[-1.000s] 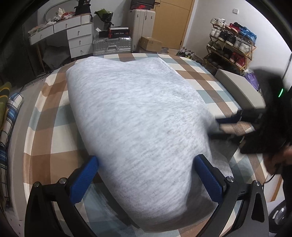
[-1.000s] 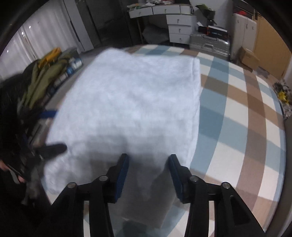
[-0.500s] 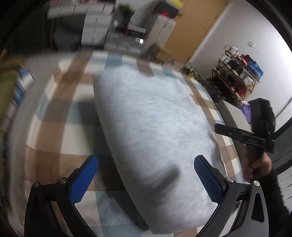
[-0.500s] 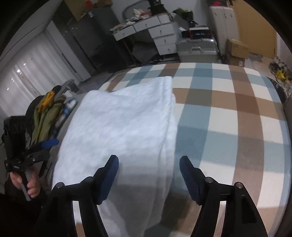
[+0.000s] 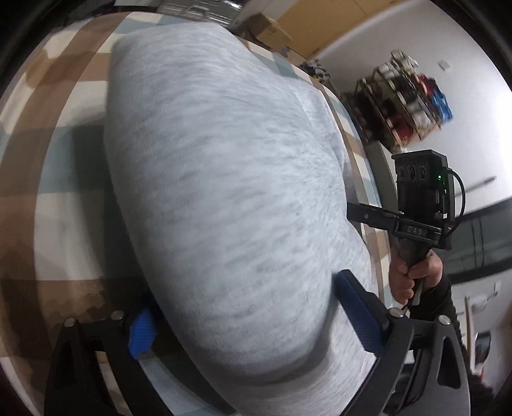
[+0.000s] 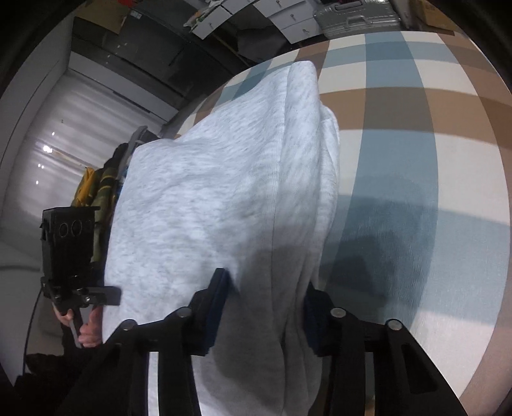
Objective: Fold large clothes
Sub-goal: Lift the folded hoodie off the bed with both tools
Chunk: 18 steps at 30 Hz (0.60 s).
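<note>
Grey garment [image 5: 230, 192] folded on a plaid bed [image 6: 400, 153], both tools at its near end.
Left tool [image 5: 243, 323] stands wide, closing, fabric between its pads; right tool [image 6: 262, 307] narrows around a bunched fold, grip unclear. Its bar reads "DAS". Shoe rack [image 5: 412, 102] against white wall; suitcase [image 6: 355, 14] beside drawers.

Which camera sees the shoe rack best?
The left wrist view: the shoe rack stands against the white wall, blurry but with its shelves of shoes showing. The right wrist view faces the dresser and curtain side and misses it.
</note>
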Tool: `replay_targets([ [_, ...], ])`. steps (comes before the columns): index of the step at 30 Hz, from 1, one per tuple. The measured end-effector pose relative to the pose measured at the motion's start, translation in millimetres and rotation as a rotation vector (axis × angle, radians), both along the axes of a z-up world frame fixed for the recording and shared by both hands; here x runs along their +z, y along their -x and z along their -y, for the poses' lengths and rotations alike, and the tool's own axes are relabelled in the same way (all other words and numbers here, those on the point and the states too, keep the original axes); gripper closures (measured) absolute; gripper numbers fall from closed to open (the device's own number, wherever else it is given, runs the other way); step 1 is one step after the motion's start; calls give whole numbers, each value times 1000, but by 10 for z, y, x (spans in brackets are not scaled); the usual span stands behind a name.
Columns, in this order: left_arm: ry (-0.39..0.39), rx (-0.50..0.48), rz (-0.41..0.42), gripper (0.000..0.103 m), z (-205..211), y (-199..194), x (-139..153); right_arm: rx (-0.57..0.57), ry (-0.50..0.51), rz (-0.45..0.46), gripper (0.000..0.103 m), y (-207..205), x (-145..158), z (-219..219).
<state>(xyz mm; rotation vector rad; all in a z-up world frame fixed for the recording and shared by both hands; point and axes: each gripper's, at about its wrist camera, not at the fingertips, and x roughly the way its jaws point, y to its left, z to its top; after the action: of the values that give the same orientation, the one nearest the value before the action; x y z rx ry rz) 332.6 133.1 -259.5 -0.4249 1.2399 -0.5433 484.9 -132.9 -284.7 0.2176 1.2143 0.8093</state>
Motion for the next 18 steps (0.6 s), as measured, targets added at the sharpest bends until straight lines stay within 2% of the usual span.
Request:
replay_targets([
  [3, -25, -67, -15, 12, 35, 200, 31, 54, 9, -6, 67, 472, -6, 13],
  [5, -38, -102, -29, 12, 18, 357, 10, 68, -26, -27, 67, 779, -34, 58],
  [8, -18, -131, -25, 10, -70, 534, -53, 46, -89, -71, 66, 1120, -131, 137],
  [11, 18, -138, -18, 10, -160, 551, -66, 17, -123, -86, 63, 1244, -214, 134],
  [15, 114, -132, -56, 11, -245, 384, -142, 5, -132, -64, 58, 1203, -237, 74],
  [18, 173, -151, -82, 11, -246, 298, -197, -25, -184, -118, 51, 1176, -284, 205],
])
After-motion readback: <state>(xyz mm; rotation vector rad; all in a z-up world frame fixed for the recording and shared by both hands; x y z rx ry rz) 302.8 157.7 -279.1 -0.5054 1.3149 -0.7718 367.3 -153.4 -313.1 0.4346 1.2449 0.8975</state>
